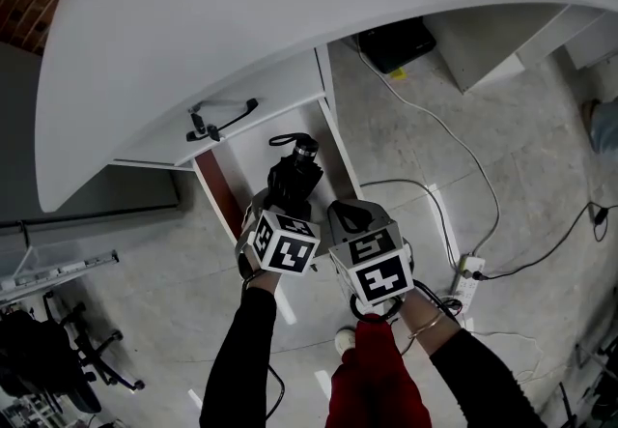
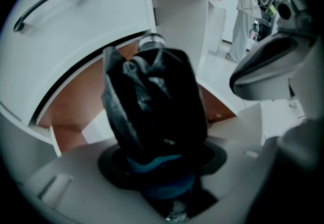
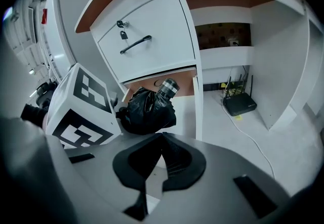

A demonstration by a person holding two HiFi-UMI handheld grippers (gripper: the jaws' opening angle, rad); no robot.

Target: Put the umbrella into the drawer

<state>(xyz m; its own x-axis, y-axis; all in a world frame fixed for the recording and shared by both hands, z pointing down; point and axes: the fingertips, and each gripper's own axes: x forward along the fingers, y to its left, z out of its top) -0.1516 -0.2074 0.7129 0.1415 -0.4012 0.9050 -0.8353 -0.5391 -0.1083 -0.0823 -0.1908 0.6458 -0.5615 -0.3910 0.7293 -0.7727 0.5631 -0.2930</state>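
Head view: left gripper (image 1: 274,208) is clamped on the folded black umbrella (image 1: 294,179), which sits just over the open drawer (image 1: 214,186) at frame centre. Right gripper (image 3: 161,139) has its jaws together on nothing, just beside the left. The umbrella's long axis runs along the left jaws, handle cap (image 1: 306,145) leading, aimed down and toward the top of frame. I'd line that axis up with the drawer's depth, clear the front above, lower it flat, then let go.
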